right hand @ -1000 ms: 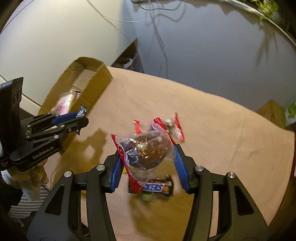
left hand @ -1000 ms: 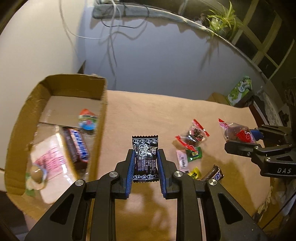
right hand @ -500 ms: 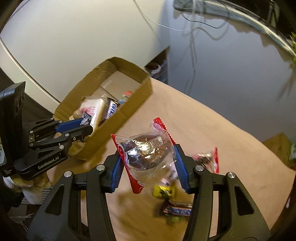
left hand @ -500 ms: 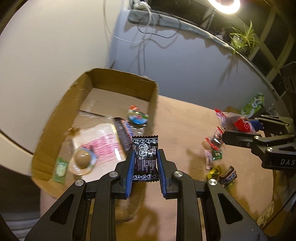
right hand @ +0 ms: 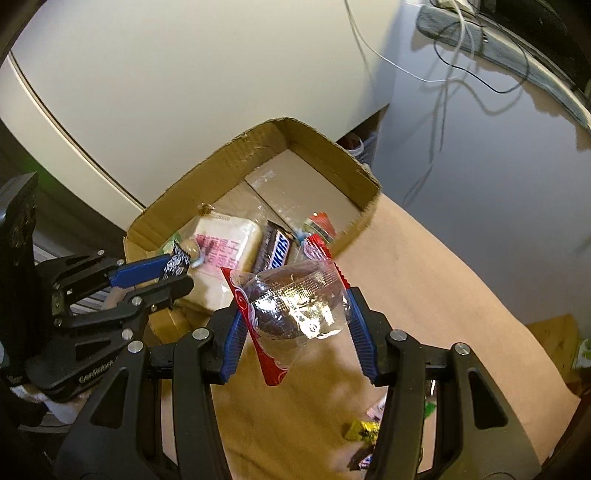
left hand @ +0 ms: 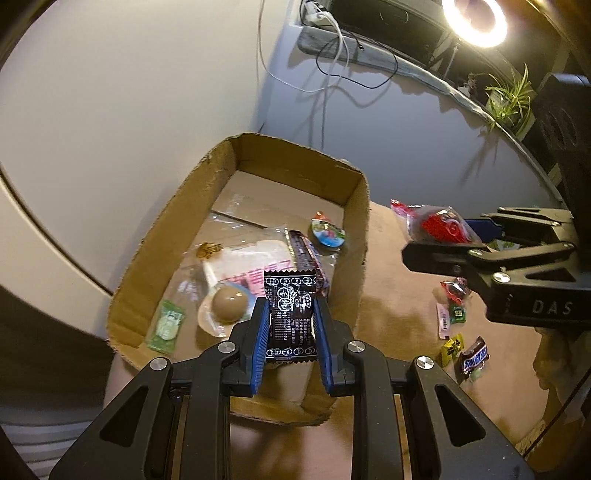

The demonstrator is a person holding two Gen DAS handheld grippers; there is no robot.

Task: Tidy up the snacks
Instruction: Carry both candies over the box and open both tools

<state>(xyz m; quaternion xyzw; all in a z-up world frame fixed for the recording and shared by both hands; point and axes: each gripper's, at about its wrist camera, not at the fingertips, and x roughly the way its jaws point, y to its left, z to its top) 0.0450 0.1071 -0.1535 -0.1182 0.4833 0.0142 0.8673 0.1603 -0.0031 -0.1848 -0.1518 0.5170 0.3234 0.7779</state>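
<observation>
Left wrist cam first: the left gripper (left hand: pixel 291 339) has its blue fingers (left hand: pixel 259 343) clamped on a black snack packet (left hand: pixel 291 315) with white print, held upright over the near end of the cardboard box (left hand: pixel 155 258). The box sits on the left end of a tan cloth-covered table (left hand: pixel 399 295). Inside it there's a white bread-ish pack with pink print (left hand: pixel 255 262), a Snickers bar (left hand: pixel 306 258), a round jelly cup (left hand: pixel 328 236), a green sachet (left hand: pixel 166 324) and a brown ball in clear wrap (left hand: pixel 229 304). Out on the cloth to the right, a few loose candies lie near each other, including a mini Snickers (left hand: pixel 474 360) and a yellow one (left hand: pixel 452 347). The right gripper (left hand: pixel 443 240) hangs just right of the box, pinching a red-edged clear bag. In the background there's a grey wall with dangling cables (left hand: pixel 332 74), a ring light (left hand: pixel 474 18) and a potted plant (left hand: pixel 509 96).

Right wrist cam: the right gripper (right hand: pixel 295 314) is closed around the clear bag with a chocolate ball (right hand: pixel 295 302), up above the cloth beside the box's (right hand: pixel 332 155) right wall. The left gripper (right hand: pixel 177 269) shows at the left with the black packet (right hand: pixel 179 263) over the box. A white curved panel (right hand: pixel 147 92) stands behind the box.
</observation>
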